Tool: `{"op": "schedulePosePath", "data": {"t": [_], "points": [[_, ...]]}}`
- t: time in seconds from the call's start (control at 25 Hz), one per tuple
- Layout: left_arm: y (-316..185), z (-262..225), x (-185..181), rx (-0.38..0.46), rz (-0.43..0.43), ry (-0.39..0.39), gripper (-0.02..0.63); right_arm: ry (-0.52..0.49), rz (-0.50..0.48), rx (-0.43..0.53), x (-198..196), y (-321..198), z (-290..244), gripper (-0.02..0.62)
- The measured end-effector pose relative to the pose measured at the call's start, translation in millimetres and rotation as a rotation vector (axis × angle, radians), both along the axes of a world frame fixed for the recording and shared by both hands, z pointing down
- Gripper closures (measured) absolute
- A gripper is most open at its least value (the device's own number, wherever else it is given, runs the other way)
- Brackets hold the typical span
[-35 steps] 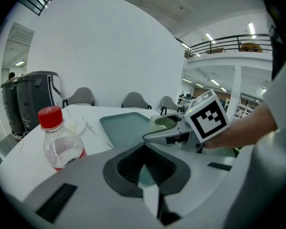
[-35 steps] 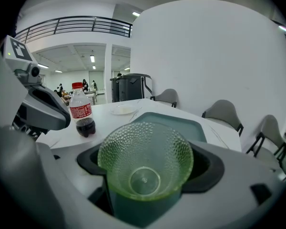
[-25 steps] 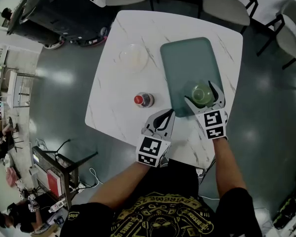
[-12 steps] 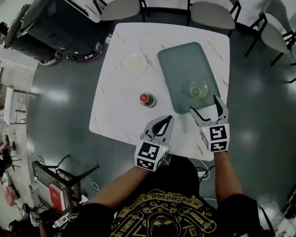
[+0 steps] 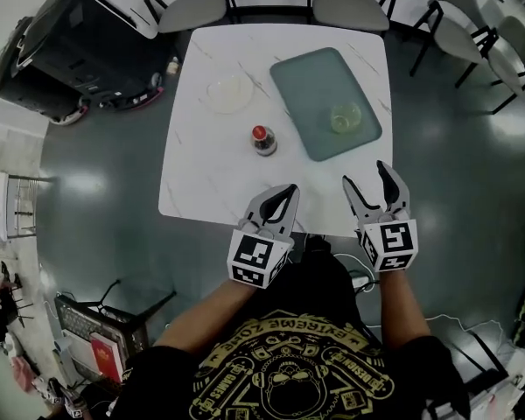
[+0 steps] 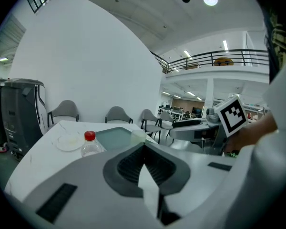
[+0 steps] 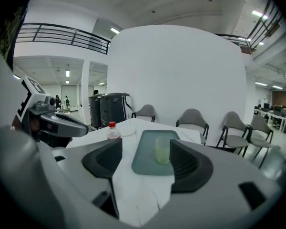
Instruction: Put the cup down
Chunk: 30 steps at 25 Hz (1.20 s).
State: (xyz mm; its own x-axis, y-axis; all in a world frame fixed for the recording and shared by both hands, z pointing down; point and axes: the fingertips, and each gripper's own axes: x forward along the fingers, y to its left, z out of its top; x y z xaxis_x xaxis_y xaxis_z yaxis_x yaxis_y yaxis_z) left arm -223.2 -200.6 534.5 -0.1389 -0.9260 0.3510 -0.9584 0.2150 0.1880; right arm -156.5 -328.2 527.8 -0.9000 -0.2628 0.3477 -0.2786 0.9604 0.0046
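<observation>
The pale green translucent cup [image 5: 345,117] stands upright on the green tray [image 5: 313,81], free of both grippers; the right gripper view shows the cup [image 7: 162,150] well ahead of the jaws. My right gripper [image 5: 367,177] hangs off the table's near edge, open, with nothing between its pads; its jaws have just been closing a little. My left gripper [image 5: 285,196] is beside it at the near edge, shut and empty. In its own view the left gripper [image 6: 143,150] has its pads meeting.
A red-capped bottle [image 5: 262,140] stands mid-table and a clear shallow dish [image 5: 228,94] at the far left of the white marble table [image 5: 201,182]. Grey chairs [image 5: 349,9] line the far side. A black machine [image 5: 79,46] stands to the left.
Both grippers have drawn back and up from the table toward the person. The right gripper has left the cup standing on the tray, and its jaws look slightly narrower.
</observation>
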Motion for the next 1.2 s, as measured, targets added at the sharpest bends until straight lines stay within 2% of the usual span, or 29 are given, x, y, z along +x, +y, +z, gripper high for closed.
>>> {"op": "schedulePosePath", "data": {"t": [0.16, 0.2, 0.28, 0.56, 0.76, 1.0, 1.2], "points": [[29.4, -7.2, 4.3, 0.024, 0.012, -0.003, 0.611, -0.002, 0.027, 0.029, 17.1, 31.1, -9.8, 0.404], [36.7, -8.1, 4.7, 0.031, 0.015, -0.002, 0.611, -0.004, 0.036, 0.043, 20.3, 37.9, -12.2, 0.452], [52.2, -8.6, 6.4, 0.043, 0.022, 0.003, 0.611, 0.001, 0.049, 0.061, 26.7, 53.6, -15.4, 0.589], [98.9, -10.9, 20.9, 0.094, 0.022, 0.058, 0.611, 0.046, 0.047, 0.059, 48.6, 113.9, -28.1, 0.589], [120.0, -14.8, 29.3, 0.118, 0.039, 0.047, 0.611, 0.062, 0.034, 0.046, 49.9, 143.0, -30.5, 0.589], [128.4, -31.3, 46.6, 0.152, 0.087, 0.022, 0.611, 0.046, 0.013, 0.069, 54.2, 157.3, -52.9, 0.589], [128.6, -34.1, 70.4, 0.156, 0.113, 0.029, 0.611, 0.033, -0.002, 0.069, 72.6, 162.8, -60.4, 0.591]]}}
